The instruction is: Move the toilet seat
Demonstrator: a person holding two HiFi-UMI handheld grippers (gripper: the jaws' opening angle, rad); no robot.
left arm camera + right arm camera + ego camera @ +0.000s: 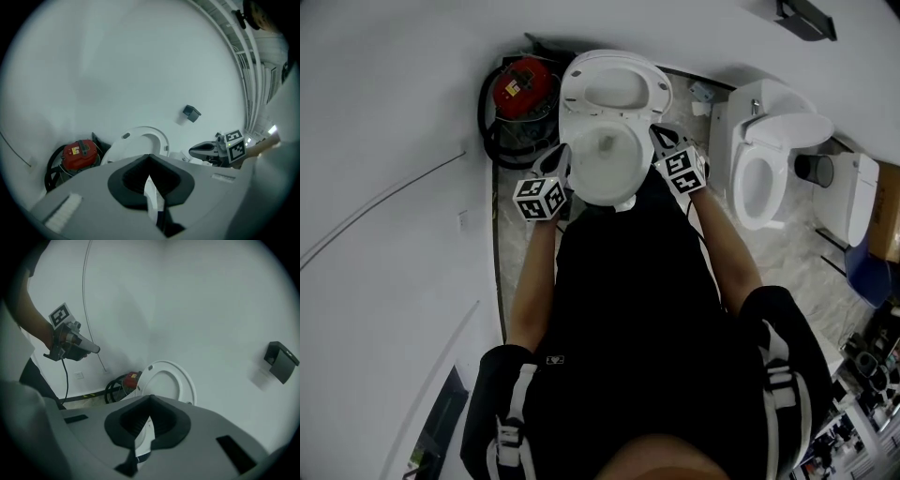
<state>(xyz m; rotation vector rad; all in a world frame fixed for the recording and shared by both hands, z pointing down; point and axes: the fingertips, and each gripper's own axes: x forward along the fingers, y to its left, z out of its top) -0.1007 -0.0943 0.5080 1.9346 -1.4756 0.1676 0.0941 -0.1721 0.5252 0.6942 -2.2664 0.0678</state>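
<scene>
Before us stands the white toilet (pixel 614 195), its bowl open and set against the pale wall (pixel 394 112). The toilet seat (pixel 662 92) is raised, a white ring leaning back toward that wall above the bowl. Left of the toilet a red machine (pixel 517 86) sits inside a coil of black hose (pixel 492 141). We hold the left gripper (pixel 561 155) just beside the bowl's left rim and the right gripper (pixel 662 139) just beside its right rim. Both pairs of jaws are closed, leaving only a thin slit where a sliver of white shows. Neither grips the seat, and we cannot tell whether either touches the bowl.
</scene>
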